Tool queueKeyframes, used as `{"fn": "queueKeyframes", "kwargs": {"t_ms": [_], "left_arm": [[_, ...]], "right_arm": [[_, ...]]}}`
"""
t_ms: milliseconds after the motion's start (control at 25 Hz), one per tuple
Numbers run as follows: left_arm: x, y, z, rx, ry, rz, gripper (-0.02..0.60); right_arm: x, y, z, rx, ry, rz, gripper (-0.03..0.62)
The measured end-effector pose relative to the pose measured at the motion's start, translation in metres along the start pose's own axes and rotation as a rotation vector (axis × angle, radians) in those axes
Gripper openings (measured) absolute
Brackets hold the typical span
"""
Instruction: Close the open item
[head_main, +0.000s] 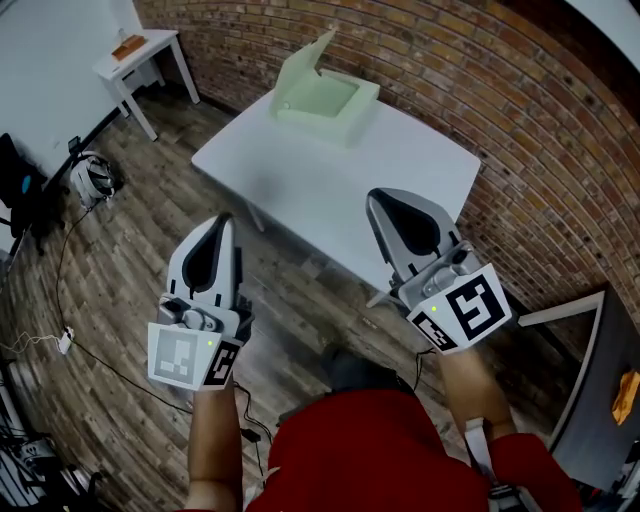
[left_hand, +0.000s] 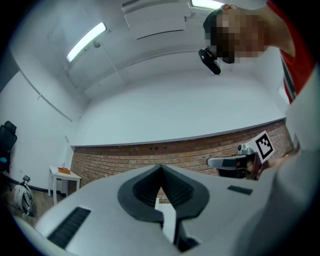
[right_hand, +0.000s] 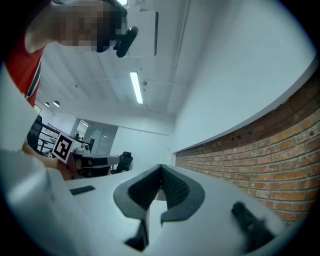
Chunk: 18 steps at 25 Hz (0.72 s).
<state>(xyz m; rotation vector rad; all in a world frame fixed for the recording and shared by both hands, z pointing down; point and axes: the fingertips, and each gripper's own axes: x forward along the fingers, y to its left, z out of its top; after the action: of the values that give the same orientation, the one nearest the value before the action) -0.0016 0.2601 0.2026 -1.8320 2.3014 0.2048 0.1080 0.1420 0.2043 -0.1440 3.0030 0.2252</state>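
1. Far across the counter (head_main: 330, 185) sits the green box (head_main: 330, 100), lid (head_main: 303, 62) up.
2. Left gripper (head_main: 222, 220) and right gripper (head_main: 376, 198) hang well short, jaws together, empty.
3. Approach stage, likely; next, reach over, press lid down.

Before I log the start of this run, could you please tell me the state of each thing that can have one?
Green box: open, lid raised, standing on the white table.
Left gripper: shut, empty, away from the box.
Right gripper: shut, empty, away from the box.
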Motion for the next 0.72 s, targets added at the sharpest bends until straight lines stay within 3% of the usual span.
{"fn": "queueKeyframes", "kwargs": {"t_ms": [720], "left_arm": [[0.184, 0.072, -0.059, 0.032, 0.061, 0.006, 0.012]], "right_arm": [[0.12, -0.156, -0.054, 0.032, 0.024, -0.038, 0.031]]}}
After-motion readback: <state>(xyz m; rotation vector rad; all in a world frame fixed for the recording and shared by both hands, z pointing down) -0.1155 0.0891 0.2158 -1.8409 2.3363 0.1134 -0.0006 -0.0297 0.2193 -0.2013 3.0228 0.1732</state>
